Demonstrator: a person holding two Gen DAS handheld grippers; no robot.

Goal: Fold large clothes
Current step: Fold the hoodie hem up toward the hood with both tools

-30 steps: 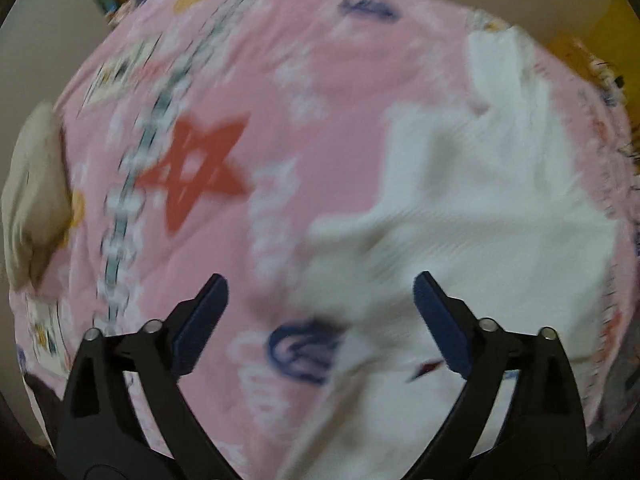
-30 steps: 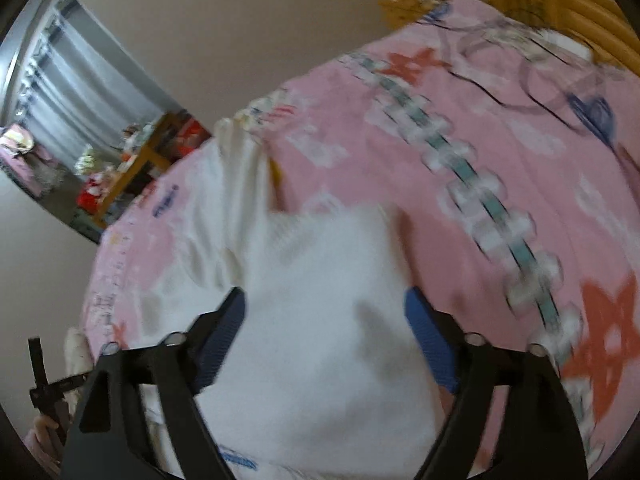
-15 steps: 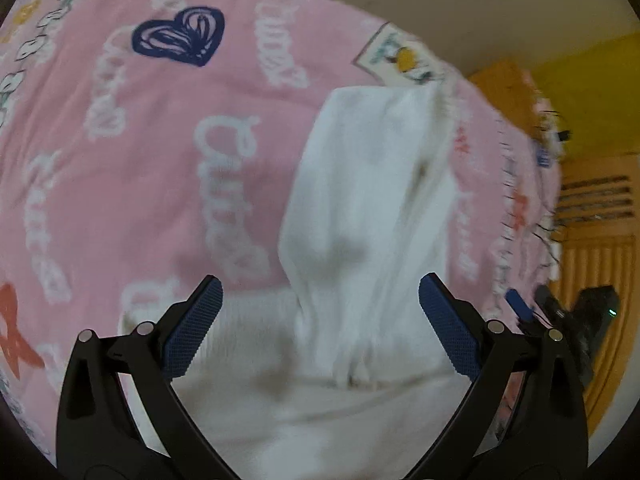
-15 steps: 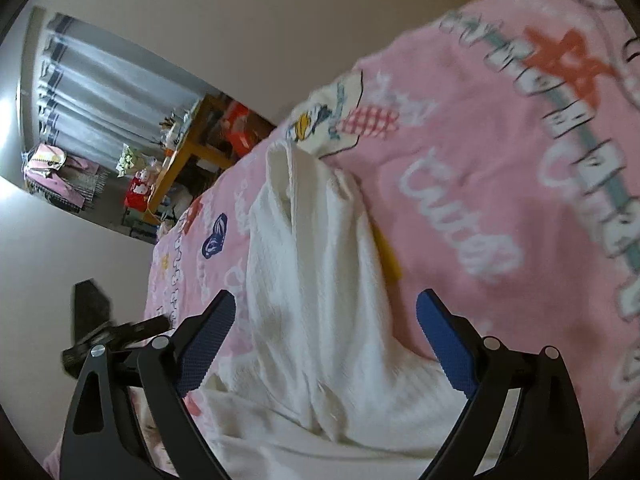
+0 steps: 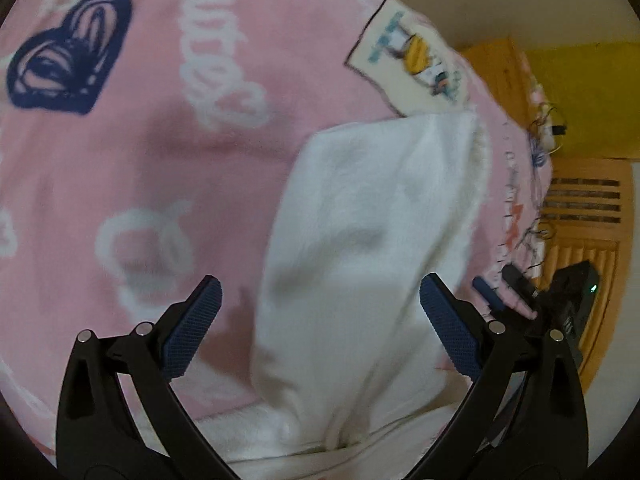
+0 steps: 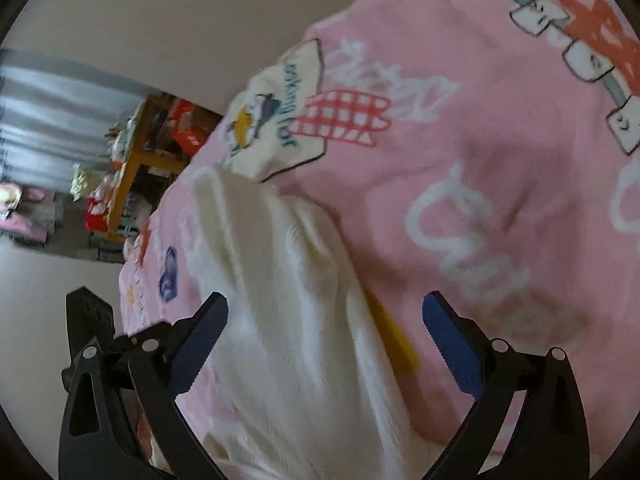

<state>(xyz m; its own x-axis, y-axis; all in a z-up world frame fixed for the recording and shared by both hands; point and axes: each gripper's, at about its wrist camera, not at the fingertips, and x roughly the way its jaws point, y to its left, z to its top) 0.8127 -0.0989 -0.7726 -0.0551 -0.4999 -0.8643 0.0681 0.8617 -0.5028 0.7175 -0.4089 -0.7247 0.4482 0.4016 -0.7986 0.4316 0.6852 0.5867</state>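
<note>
A white knitted garment (image 5: pixel 372 232) lies on a pink printed bedspread (image 5: pixel 168 160), a long part of it stretched toward the bed's edge. My left gripper (image 5: pixel 318 304) hovers open just above that stretched part, nothing pressed between its blue pads. The right wrist view shows the same white garment (image 6: pixel 288 304) as a long strip. My right gripper (image 6: pixel 324 320) hangs over it with its jaws still opening wide, and cloth lies below the gap, not pinched. The other gripper (image 6: pixel 92 320) shows at the left edge of that view.
The pink bedspread (image 6: pixel 480 140) covers the whole bed. A yellow strip (image 6: pixel 394 340) peeks from under the garment. Past the bed's edge stand a wooden slatted panel (image 5: pixel 584 216) and a yellow wall on one side, a wooden shelf with clutter (image 6: pixel 140 168) on the other.
Both grippers have swung across the bed and dropped closer to the stretched white part, now pointing more steeply down. The right jaws have spread a little wider. Nothing was taken hold of.
</note>
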